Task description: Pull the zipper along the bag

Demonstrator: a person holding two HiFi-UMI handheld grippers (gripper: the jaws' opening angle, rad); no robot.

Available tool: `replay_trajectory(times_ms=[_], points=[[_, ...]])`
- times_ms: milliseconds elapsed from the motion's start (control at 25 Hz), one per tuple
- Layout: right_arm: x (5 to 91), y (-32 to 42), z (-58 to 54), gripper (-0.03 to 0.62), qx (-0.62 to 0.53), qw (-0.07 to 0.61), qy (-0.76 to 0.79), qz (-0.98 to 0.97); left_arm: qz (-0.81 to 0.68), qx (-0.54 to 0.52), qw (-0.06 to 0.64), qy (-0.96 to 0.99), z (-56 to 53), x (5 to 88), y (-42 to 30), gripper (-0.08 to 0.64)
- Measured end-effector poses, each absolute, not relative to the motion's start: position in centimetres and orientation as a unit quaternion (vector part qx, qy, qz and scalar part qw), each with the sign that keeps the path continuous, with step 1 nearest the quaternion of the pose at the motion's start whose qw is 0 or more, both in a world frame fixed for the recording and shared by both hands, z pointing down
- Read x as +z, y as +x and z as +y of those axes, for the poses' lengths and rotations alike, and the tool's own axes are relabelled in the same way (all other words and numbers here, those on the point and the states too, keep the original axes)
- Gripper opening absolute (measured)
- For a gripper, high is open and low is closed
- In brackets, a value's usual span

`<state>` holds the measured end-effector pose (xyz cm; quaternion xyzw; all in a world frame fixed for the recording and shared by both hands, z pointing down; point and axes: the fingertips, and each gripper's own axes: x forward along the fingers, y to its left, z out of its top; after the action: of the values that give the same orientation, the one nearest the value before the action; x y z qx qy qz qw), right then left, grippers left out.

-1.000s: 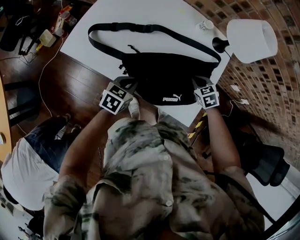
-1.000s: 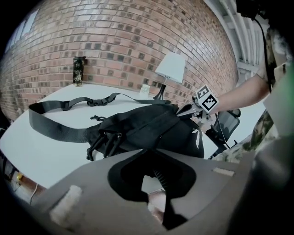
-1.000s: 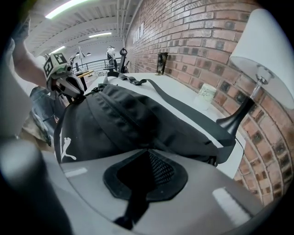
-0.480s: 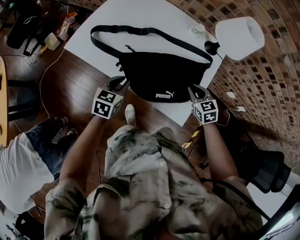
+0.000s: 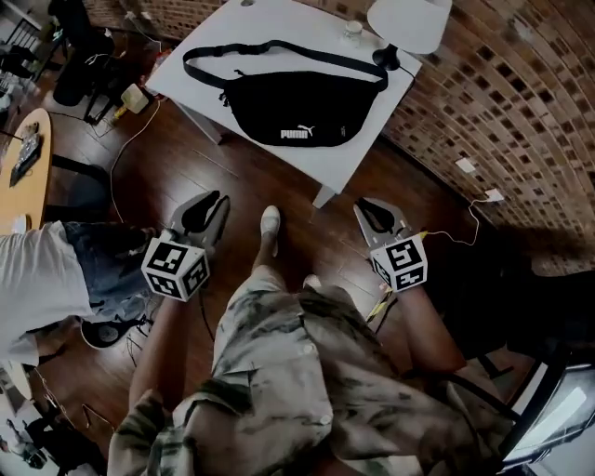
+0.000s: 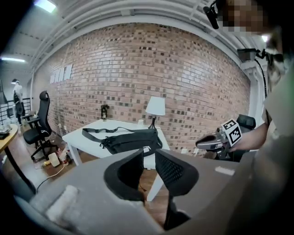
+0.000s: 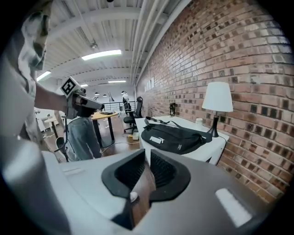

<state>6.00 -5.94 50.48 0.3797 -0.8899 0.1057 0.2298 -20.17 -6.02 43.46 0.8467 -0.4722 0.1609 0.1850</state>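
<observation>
**Bag on the table, both tongs held clear of it over the floor**

The white table [image 5: 367, 139] stands ahead of the person by the brick wall [image 5: 502, 102]. The black bag [image 5: 297, 107] lies near the table's front edge with its long axis along that edge, and its strap [image 5: 270, 48] loops toward the back. The left tongs [image 5: 206, 212] and right tongs [image 5: 376, 216] hang over the wooden floor [image 5: 279, 177], well apart from the bag and pointing toward it, neither clearly nearer. The left tongs stand narrowly apart and empty. The right tongs show only a slim gap and are also empty. The zipper and its pull are too small to make out. The lamp [image 5: 409, 20] at the table's far right corner is cut by the top of the head view.
</observation>
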Motion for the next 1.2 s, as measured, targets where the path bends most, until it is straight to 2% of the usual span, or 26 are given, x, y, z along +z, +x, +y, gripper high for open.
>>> replay_trajectory(times_ms=[320,520,920,1200], points=[[44.2,4.6,8.9,0.034,0.121,0.149,0.349,-0.917,-0.406,0.147,0.168,0.886,8.1,37.6,-14.3,0.080],[41.6,1.8,17.6,0.033,0.095,0.137,0.365,-0.916,-0.334,0.126,0.162,0.920,16.2,36.9,-11.9,0.080],[36.6,-5.0,33.4,0.029,0.078,0.117,0.431,-0.891,-0.252,0.117,0.170,0.946,32.2,36.6,-17.4,0.078],[35.2,-5.0,41.0,0.032,0.055,0.131,0.439,-0.887,-0.235,0.105,0.165,0.952,37.9,35.7,-17.0,0.078]])
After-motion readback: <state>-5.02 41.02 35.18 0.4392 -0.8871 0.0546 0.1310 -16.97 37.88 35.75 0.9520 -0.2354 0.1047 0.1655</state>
